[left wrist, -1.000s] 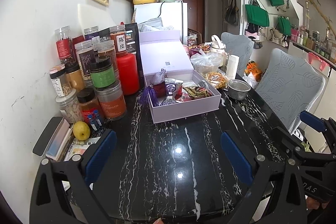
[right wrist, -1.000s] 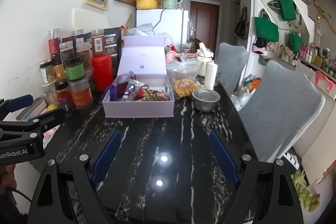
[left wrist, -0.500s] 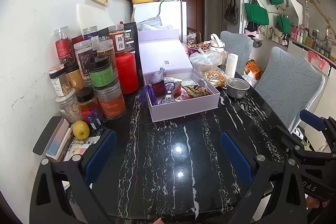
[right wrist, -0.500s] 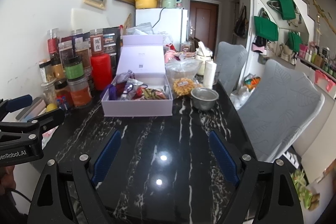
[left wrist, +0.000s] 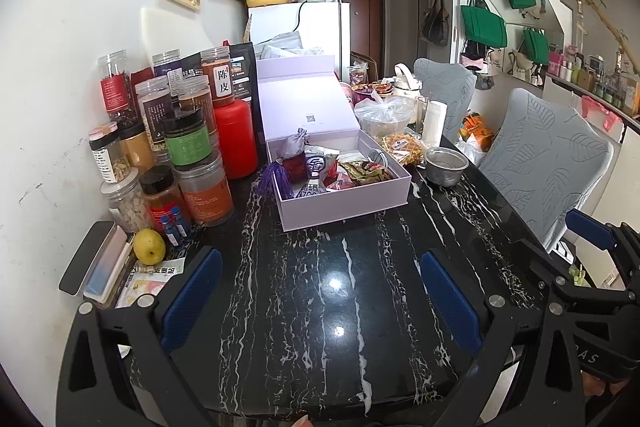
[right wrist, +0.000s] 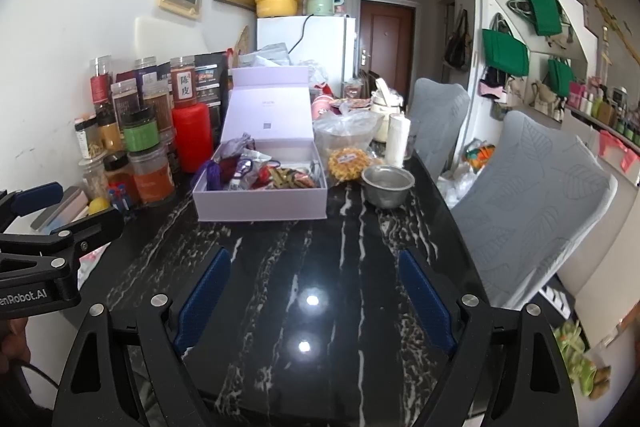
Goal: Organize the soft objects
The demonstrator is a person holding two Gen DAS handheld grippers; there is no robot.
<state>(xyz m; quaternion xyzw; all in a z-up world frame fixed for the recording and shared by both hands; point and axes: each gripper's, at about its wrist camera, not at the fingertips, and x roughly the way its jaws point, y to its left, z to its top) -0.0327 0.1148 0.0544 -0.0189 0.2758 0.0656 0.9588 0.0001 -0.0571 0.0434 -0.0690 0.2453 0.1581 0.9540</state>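
A black marble table (left wrist: 320,287) fills both views, its near half bare, probably kept free as working room. Jars (left wrist: 188,143) crowd the wall side, out of the way. Past the middle sits an open lilac box (left wrist: 344,203), lid (left wrist: 304,103) standing up behind it, so its inside can be reached from the front. In it lie the soft things: a grey drawstring pouch (left wrist: 294,145), a dark red pouch with a purple tassel (left wrist: 272,177) hanging over the wall, and crinkled snack packets (left wrist: 362,171), loosely heaped. A steel bowl (left wrist: 446,165) stands just beside the box. The left gripper (left wrist: 320,291) and right gripper (right wrist: 316,291) hover over the near table, well apart from the box, jaws spread and holding nothing.
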